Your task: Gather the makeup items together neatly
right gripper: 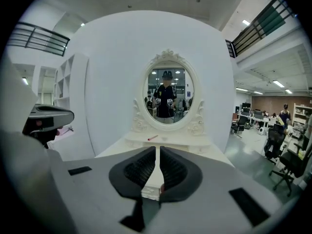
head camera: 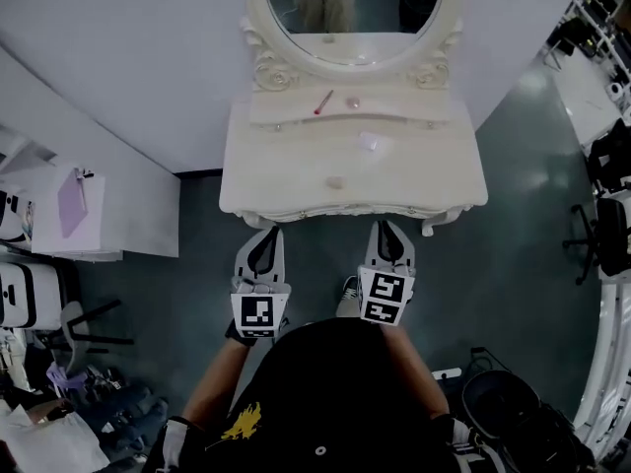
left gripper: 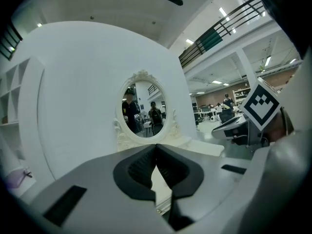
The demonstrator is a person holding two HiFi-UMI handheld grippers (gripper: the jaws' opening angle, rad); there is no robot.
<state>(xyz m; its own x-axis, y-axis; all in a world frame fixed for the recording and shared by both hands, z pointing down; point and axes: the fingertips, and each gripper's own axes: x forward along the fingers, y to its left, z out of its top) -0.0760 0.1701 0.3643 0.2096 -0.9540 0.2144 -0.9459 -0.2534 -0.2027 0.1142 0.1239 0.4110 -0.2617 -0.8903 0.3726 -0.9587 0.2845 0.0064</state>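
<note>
I hold the left gripper (head camera: 262, 249) and right gripper (head camera: 386, 242) side by side just off the dressing table's (head camera: 266, 166) front edge, jaws pressed together on nothing, since the makeup items (head camera: 370, 142) lie scattered across it, the red pencil (head camera: 323, 101) on its back shelf, none yet within reach.

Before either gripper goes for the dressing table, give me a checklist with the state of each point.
1. Left gripper free: ok, jaws together, nothing between them.
2. Right gripper free: ok, jaws together, empty.
3. Items in sight: ok. The red stick and pink round item are on the raised shelf. The pale item and pinkish item are on the dressing table top.
4. Items gathered: not ok, all four lie apart.
5. Grippers over the table: not ok, both are short of its front edge.
6. What each small item is: cannot tell.
</note>
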